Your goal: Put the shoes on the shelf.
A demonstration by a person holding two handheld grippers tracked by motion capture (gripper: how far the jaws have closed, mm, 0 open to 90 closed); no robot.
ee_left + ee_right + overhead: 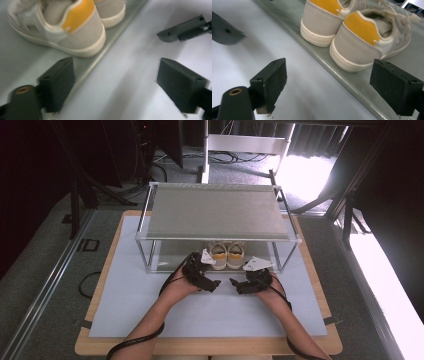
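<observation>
A: Where are the shoes sitting right now?

B: In the high view the pair of shoes is sitting in the middle of the frame, on the bottom shelf of the rack, heels with the yellow tabs facing me. The rack is standing on the pale mat that is covering the bench. The two shoes are sitting side by side, touching or very nearly so.

A: And your left gripper?

B: My left gripper is hovering over the mat, just below the shelf's front edge, left of centre. Its jaws are standing wide, with nothing between them but mat and shelf edge. In the left gripper view the nearer shoe is filling the upper left of the frame, and the other shoe is peeking in at the top centre.

A: Is the right one holding anything?

B: No. My right gripper is lying just right of centre in the high view, close to the left one, tips pointing at each other, not touching. Its jaws are also standing wide and gripping nothing. In the right gripper view both shoes are showing in the upper half: one at top centre, one to its right, both on the grey shelf, apart from my jaws.
</observation>
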